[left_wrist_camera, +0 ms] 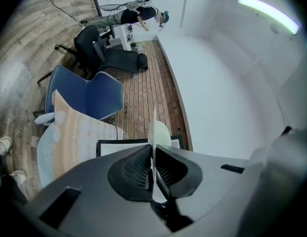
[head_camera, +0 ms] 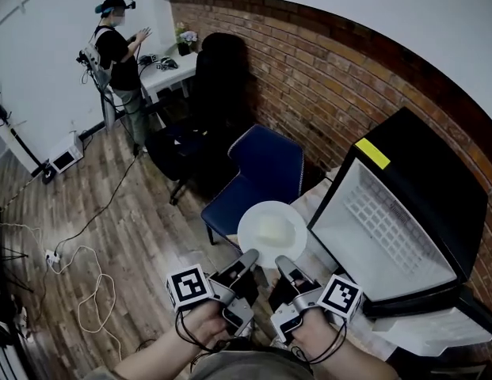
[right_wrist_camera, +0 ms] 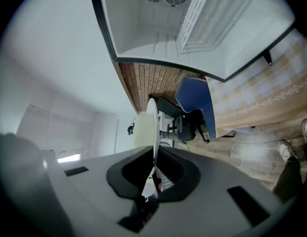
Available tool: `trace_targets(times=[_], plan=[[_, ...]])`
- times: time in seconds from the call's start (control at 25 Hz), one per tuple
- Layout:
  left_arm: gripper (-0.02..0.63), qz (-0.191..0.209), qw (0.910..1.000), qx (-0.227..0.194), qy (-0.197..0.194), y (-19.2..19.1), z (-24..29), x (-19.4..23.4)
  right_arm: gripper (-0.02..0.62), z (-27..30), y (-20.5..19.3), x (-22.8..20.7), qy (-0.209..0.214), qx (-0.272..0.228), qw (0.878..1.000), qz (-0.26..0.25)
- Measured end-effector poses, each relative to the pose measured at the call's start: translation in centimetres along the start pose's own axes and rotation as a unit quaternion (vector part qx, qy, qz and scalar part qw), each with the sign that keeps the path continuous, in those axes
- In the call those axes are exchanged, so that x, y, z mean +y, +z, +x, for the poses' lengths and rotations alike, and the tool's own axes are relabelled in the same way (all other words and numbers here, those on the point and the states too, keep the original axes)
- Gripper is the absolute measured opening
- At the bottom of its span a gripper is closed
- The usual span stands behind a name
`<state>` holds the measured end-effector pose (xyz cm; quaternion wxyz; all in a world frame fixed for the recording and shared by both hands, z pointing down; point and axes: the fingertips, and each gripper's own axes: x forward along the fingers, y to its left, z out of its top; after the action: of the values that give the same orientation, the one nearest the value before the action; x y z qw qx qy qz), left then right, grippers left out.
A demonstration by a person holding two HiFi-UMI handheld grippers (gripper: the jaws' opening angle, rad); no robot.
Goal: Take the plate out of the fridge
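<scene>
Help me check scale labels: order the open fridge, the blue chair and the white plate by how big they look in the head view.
1. open fridge, clearly largest.
2. blue chair.
3. white plate, smallest, even though it is nearer the camera than the chair.

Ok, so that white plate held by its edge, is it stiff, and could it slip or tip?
Probably stiff: the plate lies flat though gripped only at its near rim by the left gripper and right gripper. That thin, smooth-looking rim may slip. The pale lump on it could slide if tilted.
</scene>
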<state>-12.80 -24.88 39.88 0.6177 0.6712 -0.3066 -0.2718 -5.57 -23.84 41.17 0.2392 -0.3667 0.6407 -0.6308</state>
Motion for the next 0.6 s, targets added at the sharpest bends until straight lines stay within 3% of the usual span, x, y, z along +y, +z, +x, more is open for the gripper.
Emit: trace_targets(times=[0.32, 0.6], plan=[[0.029, 0.000, 0.9978, -0.065, 0.016, 3.4, -6.0, 1.4, 0.038, 3.4, -5.9, -0.1, -0.005, 0.077, 0.997, -0.003], [0.029, -0.007, 0.9949, -0.095, 0.032, 4.3, -9.4, 4.2, 0.038, 4.7, -9.6, -1.7, -0.013, 0.123, 0.992, -0.002]])
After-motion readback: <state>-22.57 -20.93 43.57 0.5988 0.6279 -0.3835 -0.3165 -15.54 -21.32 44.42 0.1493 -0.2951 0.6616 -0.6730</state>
